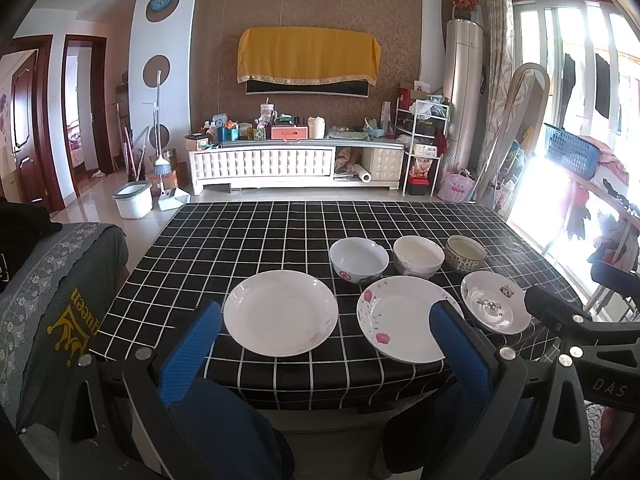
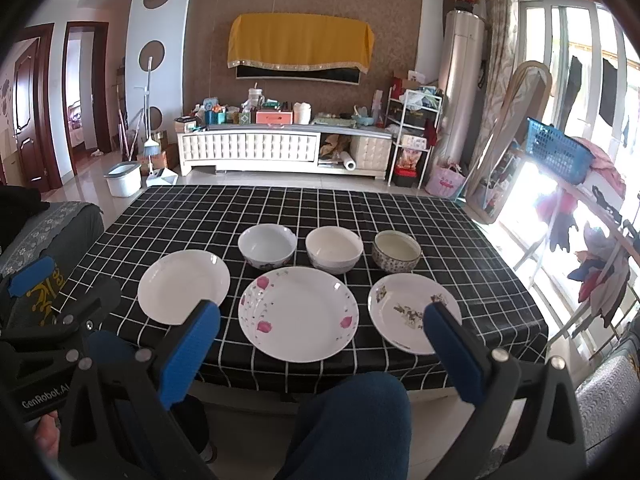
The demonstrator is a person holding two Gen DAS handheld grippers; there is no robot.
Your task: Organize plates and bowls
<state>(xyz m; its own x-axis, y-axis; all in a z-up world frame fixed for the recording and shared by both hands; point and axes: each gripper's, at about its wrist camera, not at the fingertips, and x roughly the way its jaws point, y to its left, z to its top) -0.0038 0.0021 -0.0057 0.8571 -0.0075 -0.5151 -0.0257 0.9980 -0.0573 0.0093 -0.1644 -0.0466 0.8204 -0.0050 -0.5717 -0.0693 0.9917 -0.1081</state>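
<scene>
On the black checked tablecloth (image 1: 248, 240) three plates lie in a front row: a plain white plate (image 1: 280, 313) (image 2: 183, 286), a pink-flowered plate (image 1: 404, 318) (image 2: 298, 314) and a small patterned plate (image 1: 494, 307) (image 2: 408, 312). Behind them stand three bowls: a white bowl with a red mark (image 1: 358, 259) (image 2: 267, 246), a cream bowl (image 1: 418, 256) (image 2: 334, 249) and a speckled bowl (image 1: 466, 253) (image 2: 396, 256). My left gripper (image 1: 328, 320) is open and empty, held off the table's near edge. My right gripper (image 2: 320, 316) is open and empty, likewise in front of the table.
A grey cloth-covered seat (image 1: 52, 280) stands left of the table. A blue basket (image 2: 556, 156) and a clothes rack are at the right by the window. A cabinet (image 1: 296, 162), a mop bucket (image 1: 133, 199) and a shelf stand beyond the table.
</scene>
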